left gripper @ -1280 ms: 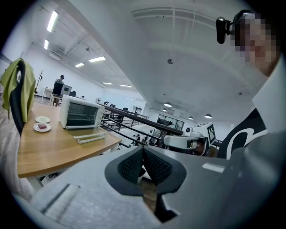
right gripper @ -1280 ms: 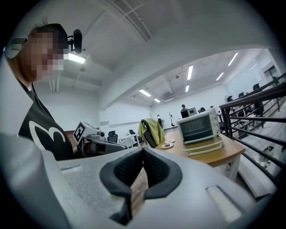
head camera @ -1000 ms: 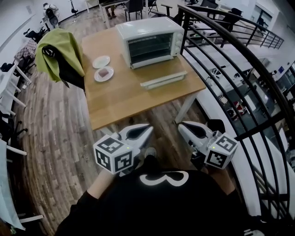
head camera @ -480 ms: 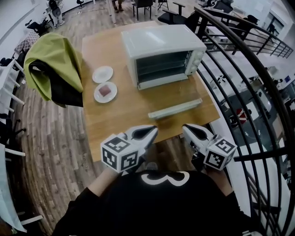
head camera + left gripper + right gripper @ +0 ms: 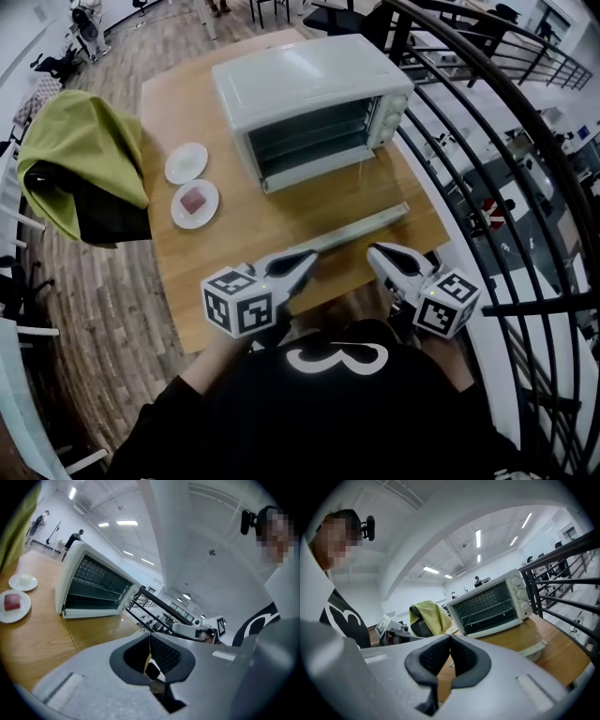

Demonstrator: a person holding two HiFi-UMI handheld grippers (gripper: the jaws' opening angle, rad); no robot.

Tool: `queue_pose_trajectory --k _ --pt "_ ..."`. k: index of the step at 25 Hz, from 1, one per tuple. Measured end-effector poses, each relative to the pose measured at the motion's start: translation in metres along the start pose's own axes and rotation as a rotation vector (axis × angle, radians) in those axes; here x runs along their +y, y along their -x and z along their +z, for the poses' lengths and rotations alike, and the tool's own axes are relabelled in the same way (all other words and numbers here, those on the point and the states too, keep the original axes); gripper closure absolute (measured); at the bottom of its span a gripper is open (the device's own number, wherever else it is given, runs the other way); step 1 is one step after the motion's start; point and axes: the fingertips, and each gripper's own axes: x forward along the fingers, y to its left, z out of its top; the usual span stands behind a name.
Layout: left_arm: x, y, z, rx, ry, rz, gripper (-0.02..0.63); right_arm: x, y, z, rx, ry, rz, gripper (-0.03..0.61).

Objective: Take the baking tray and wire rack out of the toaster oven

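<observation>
Toaster oven's top (image 5: pixel 300 80): head view only

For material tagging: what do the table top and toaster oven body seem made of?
Table top: wood or wood-look laminate, warm brown with grain streaks, slight sheen. Toaster oven body: likely painted sheet metal, smooth pale satin finish; plastic possible.

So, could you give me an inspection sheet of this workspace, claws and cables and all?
Surface: wooden table, mostly bare.
Job's things: toaster oven, door folded down; shelves inside, tray and rack not told apart.
Clutter: empty plate; plate with a pink piece.
Grippers: left claw and right claw shut, empty, near the table's front edge.
Cables: nothing seen.
Surroundings: black railing, green cloth draped beside the table, wood floor.
</observation>
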Motion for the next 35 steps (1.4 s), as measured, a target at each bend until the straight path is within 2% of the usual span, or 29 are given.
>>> queue_pose_trajectory --k 4,8,12,18,21,24,28,29,30,31,35 --pt "0.022 -0.017 0.009 -0.037 0.146 -0.023 0.601 -0.022 -0.015 0.011 -0.021 -0.038 0.022 0.577" --pt "0.032 -0.032 0.047 -0.144 0.257 0.008 0.601 -0.055 -0.024 0.044 -0.005 -0.094 0.049 0.575" --pt "0.044 -0.045 0.081 -0.240 0.316 0.073 0.600 -0.088 -0.034 0.080 0.025 -0.097 0.081 0.575" --pt "0.081 -0.065 0.099 -0.340 0.387 0.131 0.590 -0.125 -0.077 0.095 0.104 -0.107 0.173 0.575" --pt "0.103 -0.078 0.101 -0.374 0.447 0.156 0.471 -0.147 -0.096 0.103 0.083 -0.163 0.194 0.575" --pt "0.128 -0.085 0.104 -0.431 0.509 0.202 0.451 -0.164 -0.112 0.110 0.050 -0.251 0.228 0.575" --pt "0.155 -0.090 0.105 -0.519 0.591 0.247 0.411 -0.186 -0.130 0.106 0.068 -0.302 0.216 0.575" --pt "0.162 -0.092 0.105 -0.538 0.610 0.254 0.402 -0.191 -0.135 0.104 0.084 -0.320 0.213 0.550" --pt "0.168 -0.094 0.105 -0.554 0.630 0.257 0.400 -0.195 -0.141 0.101 0.103 -0.343 0.212 0.469" --pt "0.174 -0.095 0.105 -0.567 0.650 0.257 0.399 -0.200 -0.147 0.097 0.118 -0.365 0.208 0.445" --pt "0.200 -0.101 0.104 -0.602 0.691 0.287 0.392 -0.229 -0.168 0.089 0.098 -0.462 0.142 0.442"
